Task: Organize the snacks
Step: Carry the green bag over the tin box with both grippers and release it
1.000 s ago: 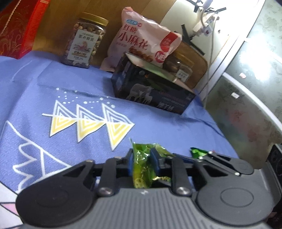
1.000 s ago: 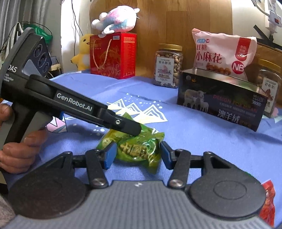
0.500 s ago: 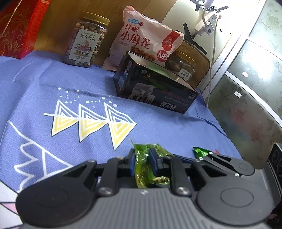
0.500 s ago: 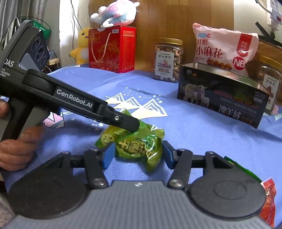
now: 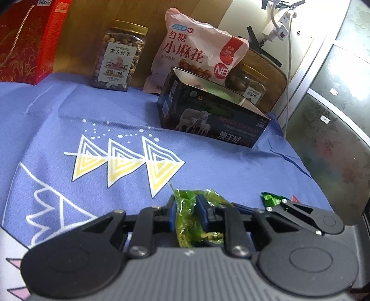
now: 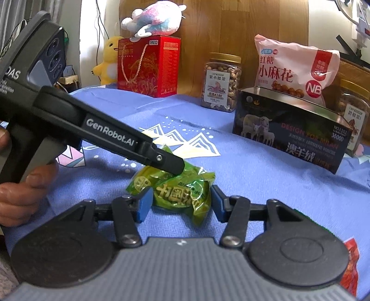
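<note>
The left gripper (image 5: pixel 186 214) is pinching the crinkled edge of a green snack packet (image 6: pixel 182 189), its blue pads pressed tight on the wrapper, and the person's hand (image 6: pixel 20 196) is wrapping the grip at the left edge of the right wrist view. The right gripper (image 6: pixel 181 202) is sitting low over the same packet with its jaws closing and the packet lying between the blue pads; the pads seem just short of the wrapper, though the glossy film is making that hard to judge. The packet is lying on the blue cloth (image 5: pixel 219 166) near the front edge, just this side of the printed yellow triangles (image 5: pixel 129 162). A second green wrapper (image 5: pixel 270 199) is peeking out beside the right gripper in the left wrist view, and a red packet (image 6: pixel 351 266) is showing at the lower right of the right wrist view. Farther back, an open dark box with sheep on it (image 6: pixel 289 129) is standing on the cloth, well apart from the packet. Behind it a pink snack bag (image 6: pixel 296 69) is leaning upright, a gold-lidded nut jar (image 6: pixel 220 83) is standing to its left, another jar (image 6: pixel 353 111) is partly hiding behind the box, and a red gift box (image 6: pixel 148 67) is carrying a plush toy (image 6: pixel 155 20) on top.
</note>
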